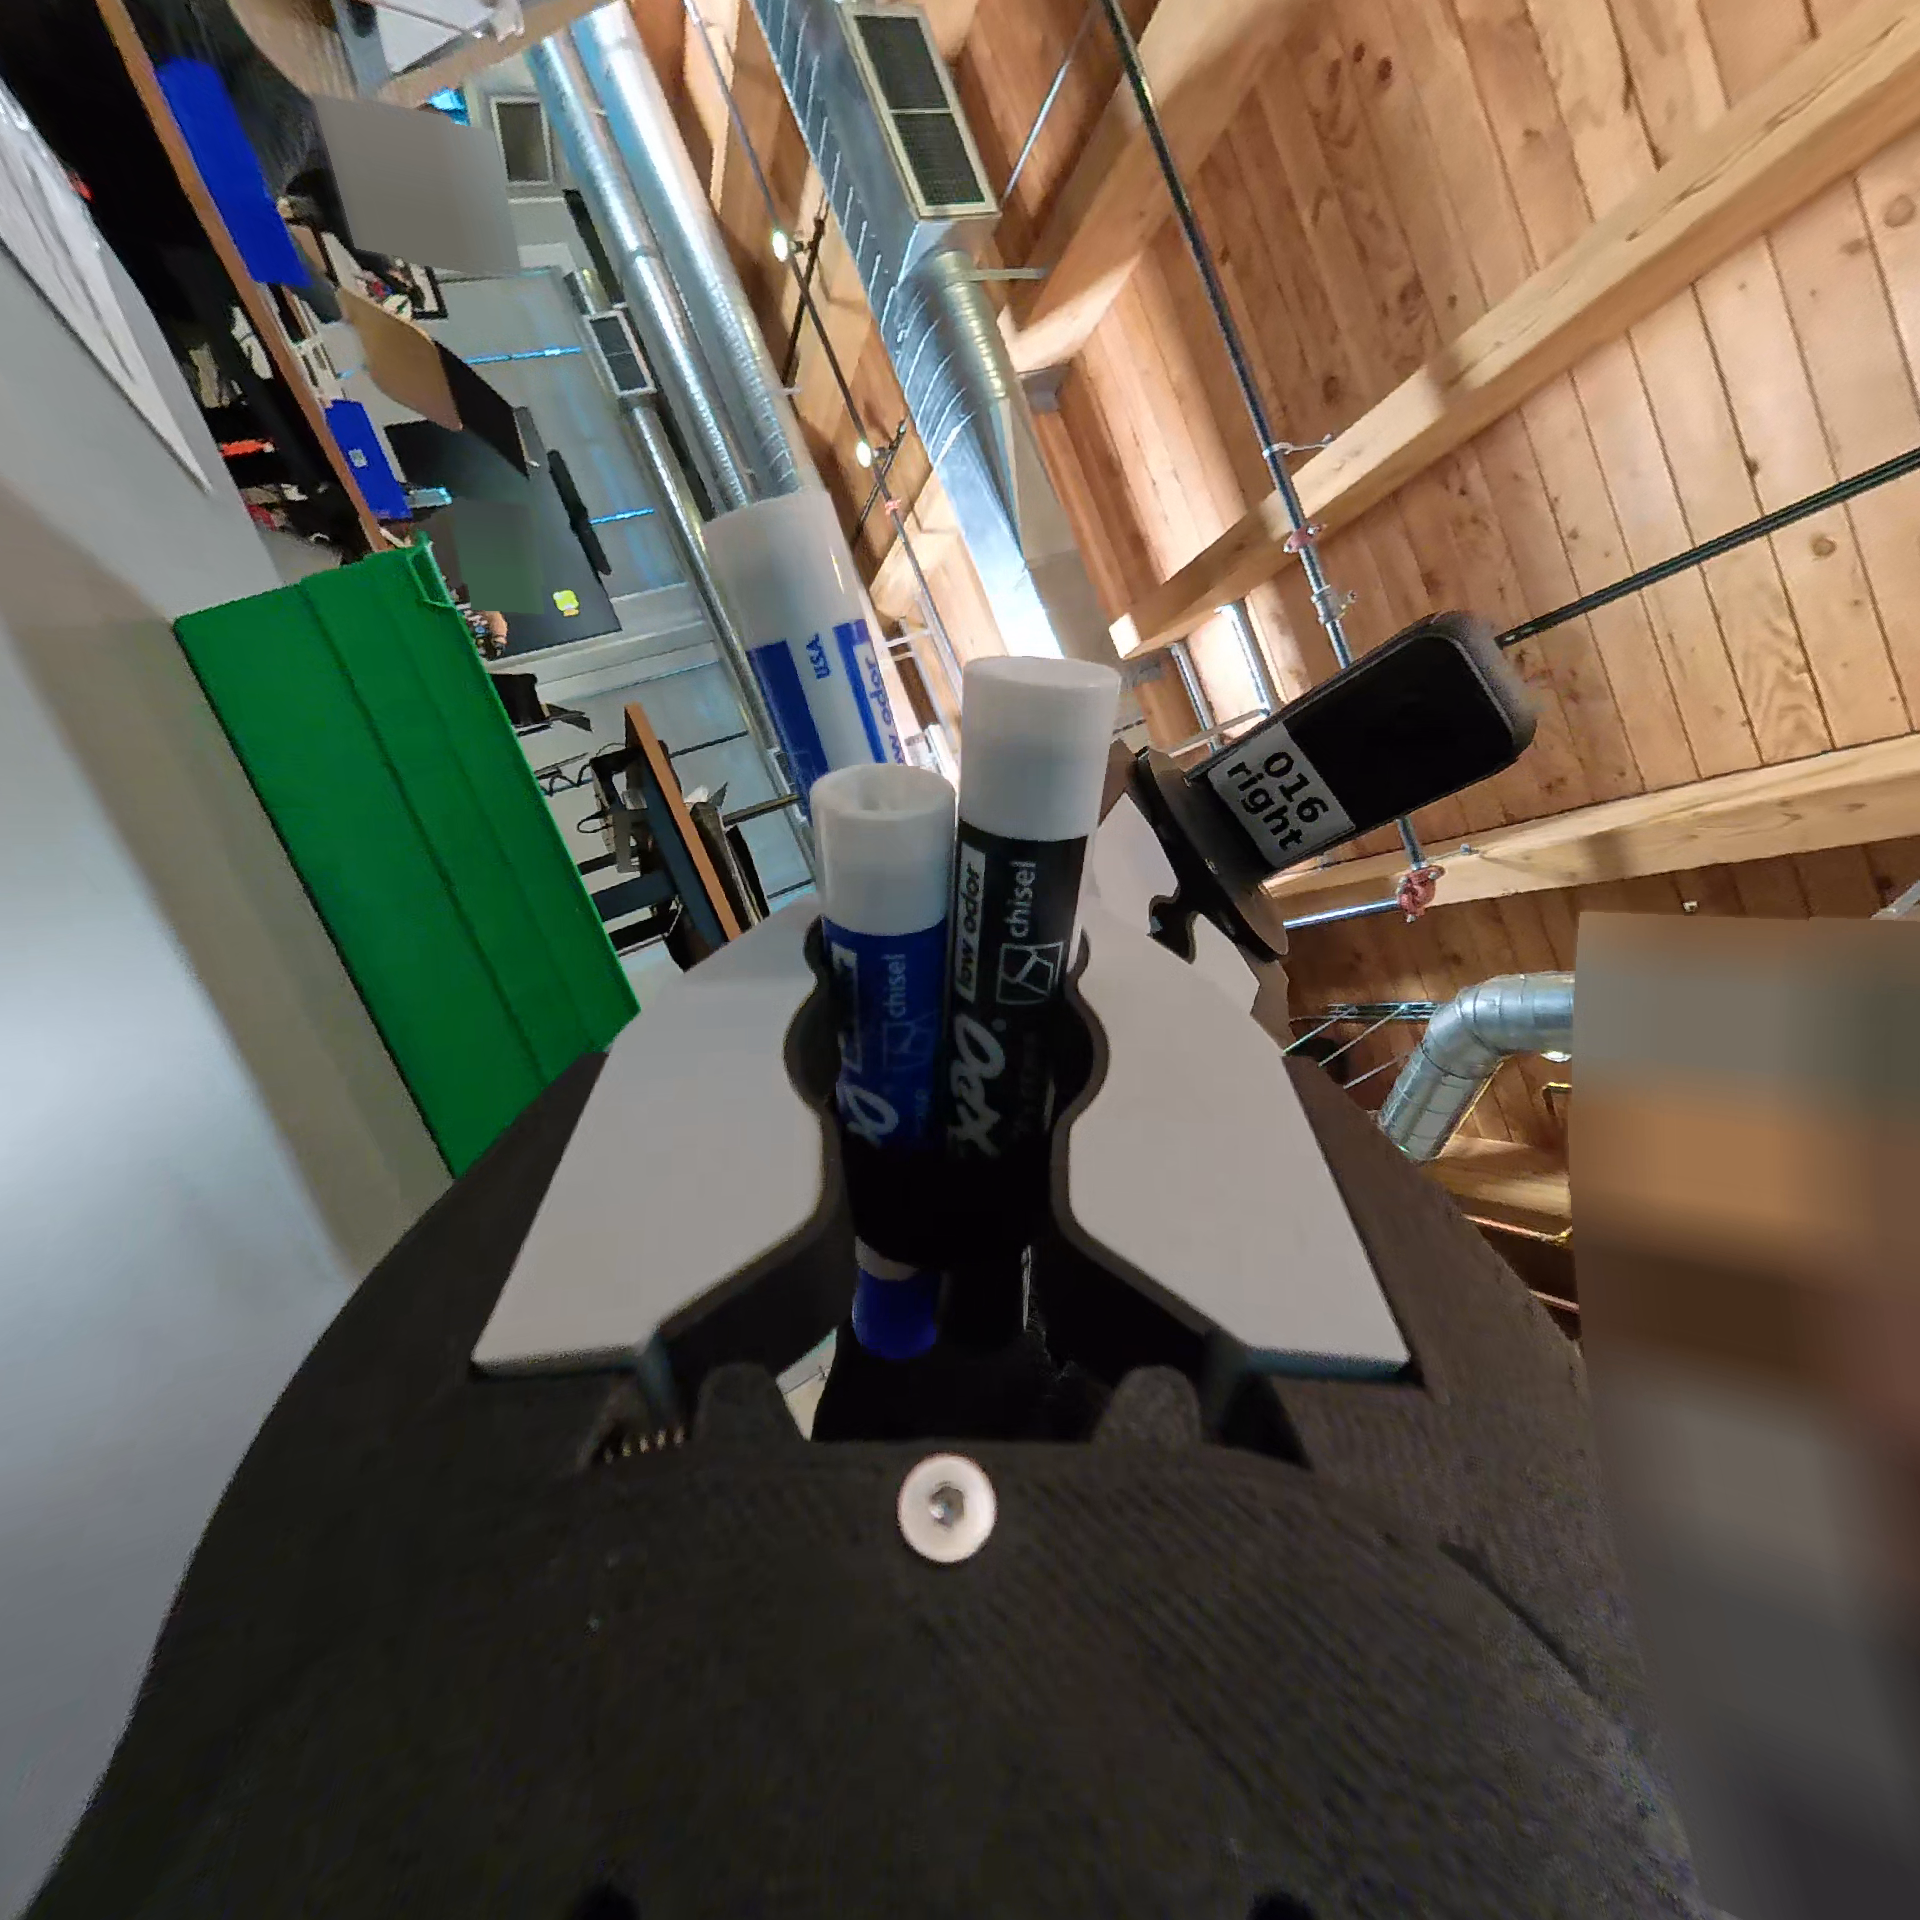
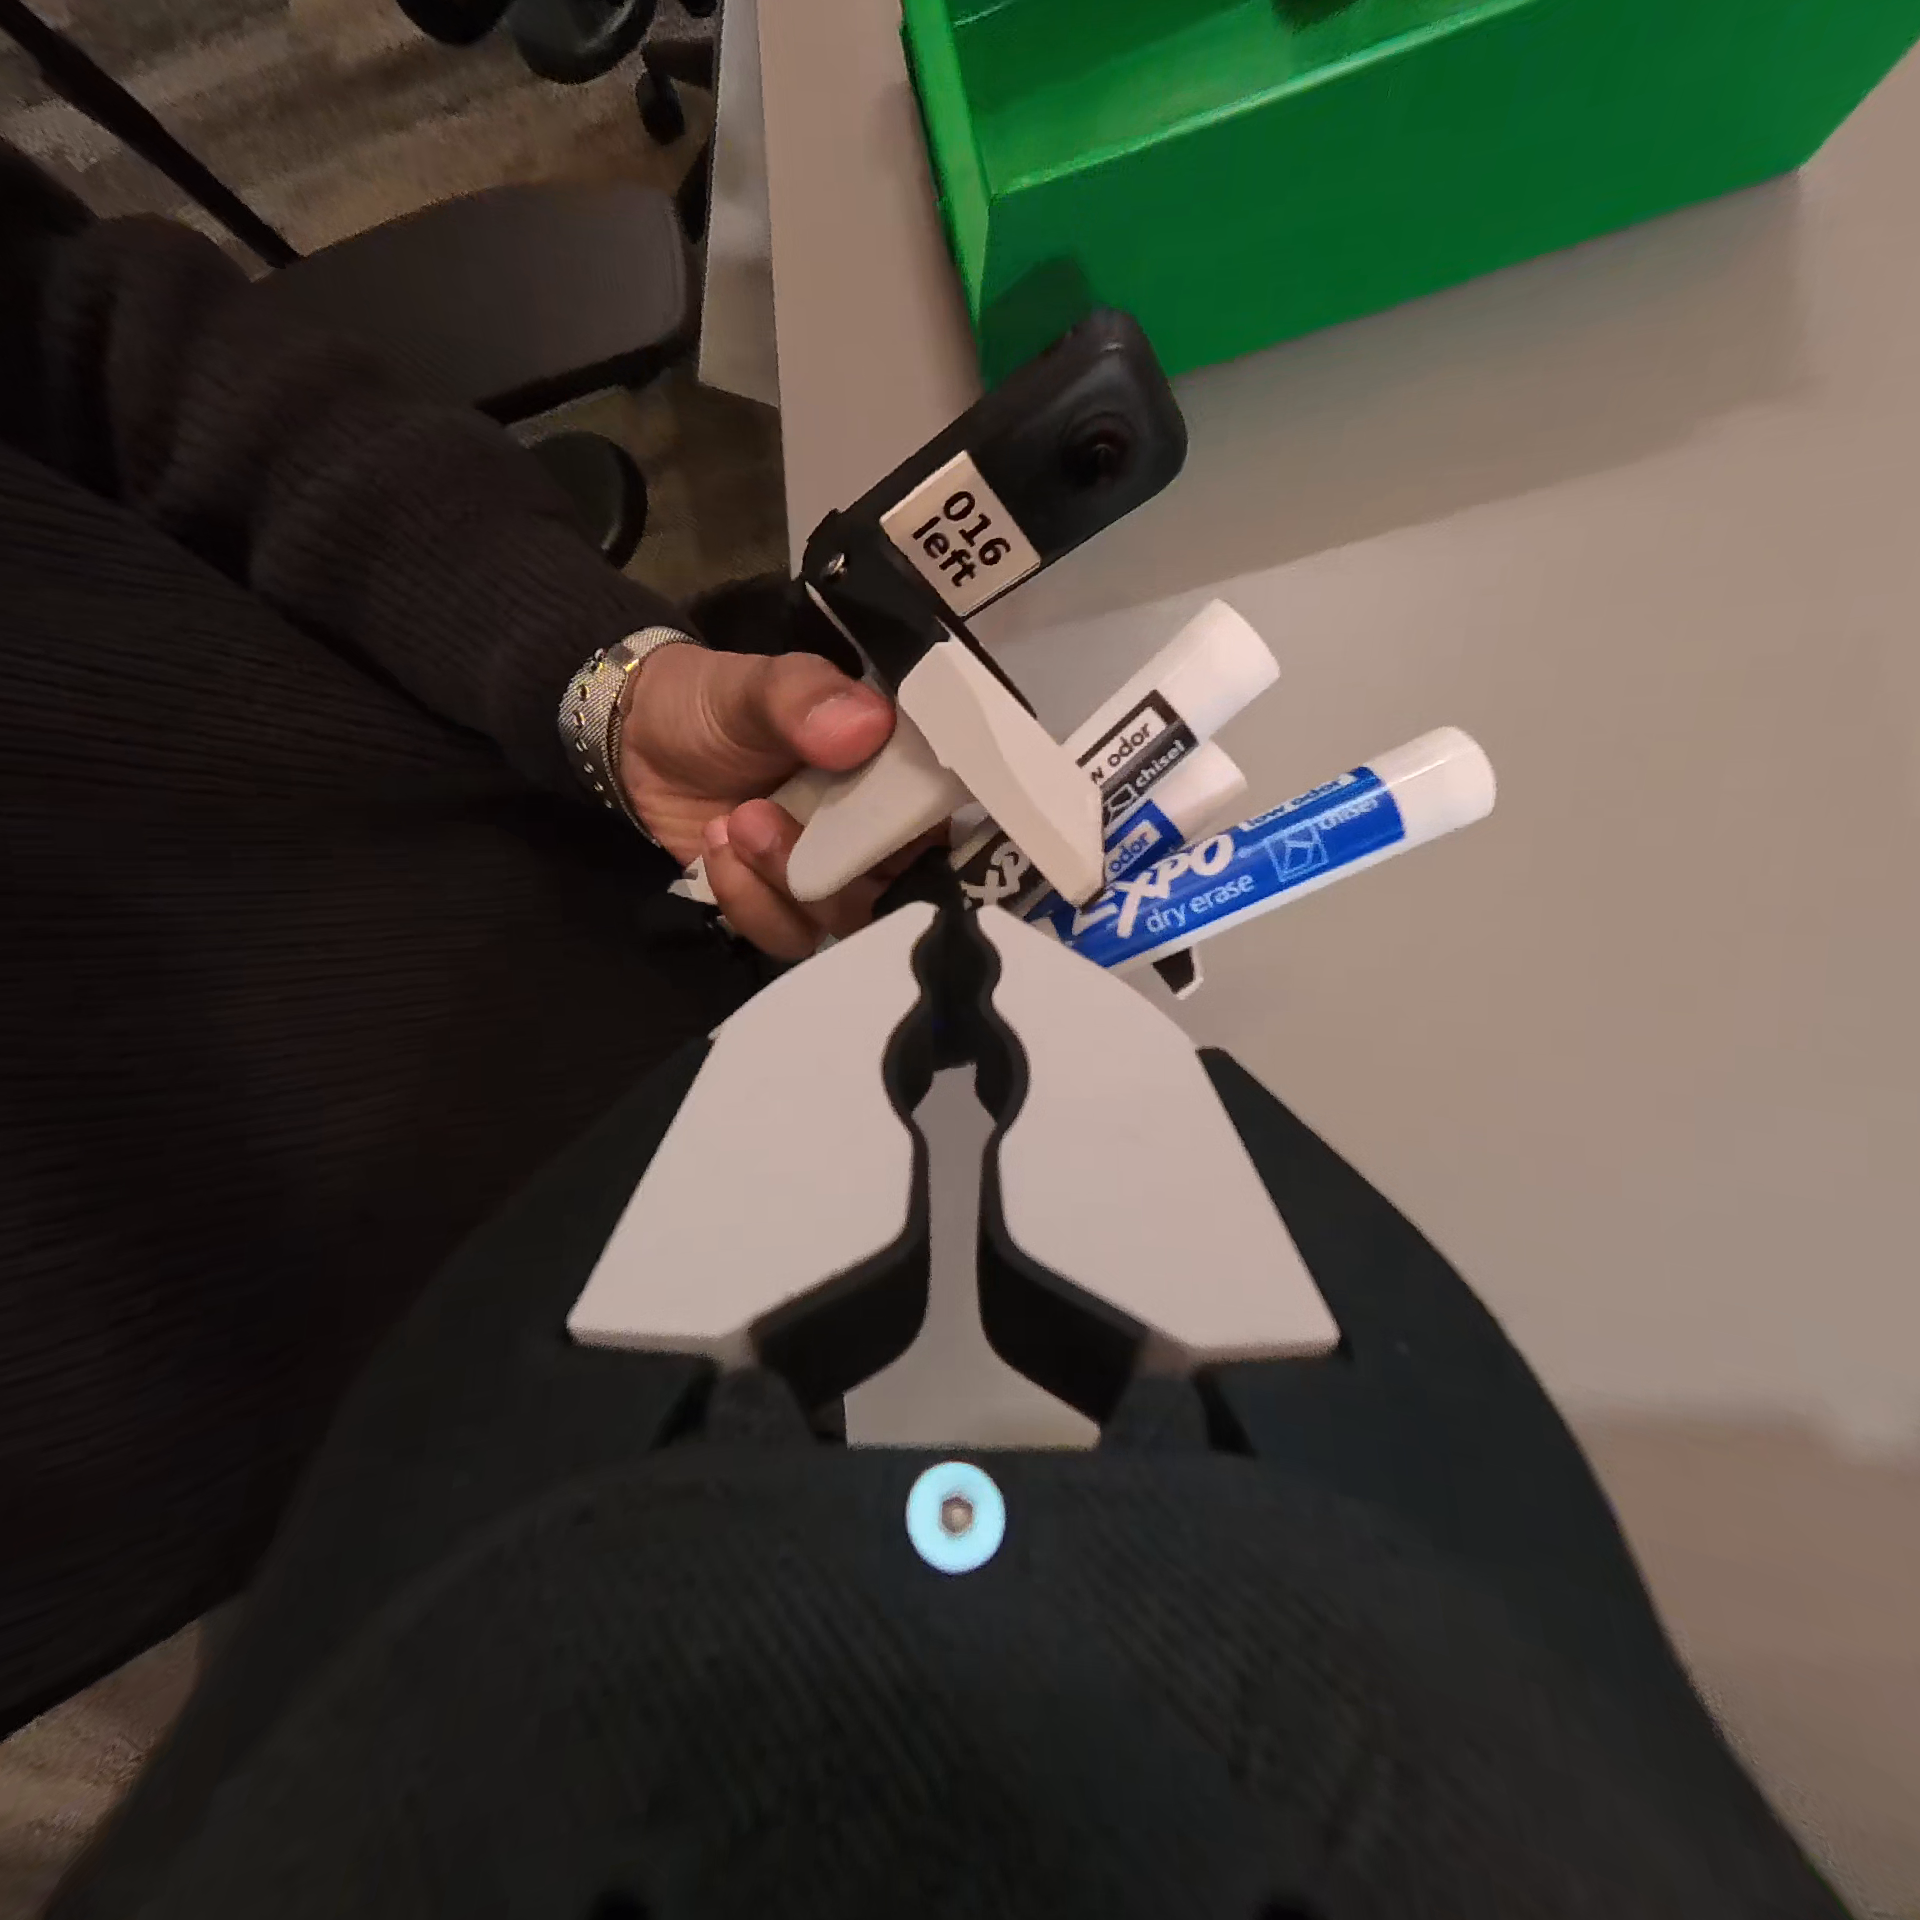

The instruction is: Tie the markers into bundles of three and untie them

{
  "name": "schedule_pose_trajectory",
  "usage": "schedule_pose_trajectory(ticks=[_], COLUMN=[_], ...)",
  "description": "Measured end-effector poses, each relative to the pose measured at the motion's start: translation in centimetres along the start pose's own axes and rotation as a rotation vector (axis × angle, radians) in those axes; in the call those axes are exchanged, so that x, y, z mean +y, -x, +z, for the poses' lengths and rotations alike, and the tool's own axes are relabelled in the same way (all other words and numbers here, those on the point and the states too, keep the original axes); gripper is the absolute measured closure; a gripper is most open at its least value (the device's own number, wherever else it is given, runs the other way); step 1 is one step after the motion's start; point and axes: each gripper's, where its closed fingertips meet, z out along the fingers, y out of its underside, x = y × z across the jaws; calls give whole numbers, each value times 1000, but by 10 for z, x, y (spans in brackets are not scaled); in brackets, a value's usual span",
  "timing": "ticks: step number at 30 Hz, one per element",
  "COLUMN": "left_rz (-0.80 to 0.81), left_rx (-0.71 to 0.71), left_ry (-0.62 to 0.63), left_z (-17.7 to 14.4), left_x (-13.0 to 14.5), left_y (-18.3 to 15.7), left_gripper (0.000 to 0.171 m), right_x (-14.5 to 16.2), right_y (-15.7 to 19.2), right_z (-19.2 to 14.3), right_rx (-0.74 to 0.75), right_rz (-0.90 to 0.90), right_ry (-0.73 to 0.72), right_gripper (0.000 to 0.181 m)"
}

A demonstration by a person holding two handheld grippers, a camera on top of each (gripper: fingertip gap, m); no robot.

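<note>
On the far left of the left wrist view is the pale table [image 1: 125,1039], and a green bin [image 1: 395,831] sits on it. In the middle, the left gripper [image 1: 945,966] is squeezed tight on two pens that stick out past its fingers. The short blue marker [image 1: 883,935] is on the left and the black marker [image 1: 1023,831] is on the right, and they touch side by side. Behind them a big blue marker [image 1: 790,644] pokes up, out of the left gripper's grip. To the right, near the pens, is a black camera [image 1: 1392,727] with a white sticker, up against a wooden ceiling. In the right wrist view, a dark sleeve [image 2: 312,520] fills the left side, with a grey chair [image 2: 540,301] above it. Next comes a hand [image 2: 727,748] with a silver watch band [image 2: 603,707], and it holds the left gripper by its handle. The right gripper [image 2: 951,930] has its fingers almost together, with only a thin wavy gap. The big blue marker lies just past its tip, up in the air over the table. The marker's near end is hidden, so I cannot tell if the right gripper pinches it. The green bin is at the top right.
</note>
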Motion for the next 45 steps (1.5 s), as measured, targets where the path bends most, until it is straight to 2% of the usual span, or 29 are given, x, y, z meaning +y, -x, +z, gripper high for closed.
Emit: schedule_pose_trajectory(ticks=[6,12,14,17,21,23,25,26,28,31,35,41,45], left_rz=[7,2,0,-7,-10,-10,-4,-2,-10,-14,-19,-31,-41], left_rx=[-34,-25,-26,-21,-15,-21,-30,-37,-44,-54,-75,-87,-88], left_ry=[23,32,26,25,50,67,75,73,70,84,96,101,111], left_z=[0,2,1,1,3,4,4,3,1,1,1,-2,-2], left_x=[-2,-5,-7,-8,-1,4,8,8,8,10,14,19,24], left_y=[13,13,12,11,11,12,14,15,17,20,24,29,30], left_gripper=[133,133,133,133,133,133,134,134,134,134,134,134,134], right_x=[6,1,1,-1,-2,3,3,2,9,10,3,0,-5], right_y=[-12,-15,-17,-28,-78,-96,-100,-100,-99,-88,-85,-97,-107], right_z=[6,0,-5,-18,-37,-29,-15,-8,12,29,33,18,-16], right_rx=[53,37,29,46,120,74,-56,-115,-171,-238,-257,-166,-99], right_rz=[58,153,189,258,454,562,656,697,752,752,735,738,727], right_ry=[-28,-128,-172,-282,-495,-553,-601,-628,-589,-557,-580,-644,-739], right_gripper=[174,149,146,142,140,133,113,112,108,115,150,154,159])
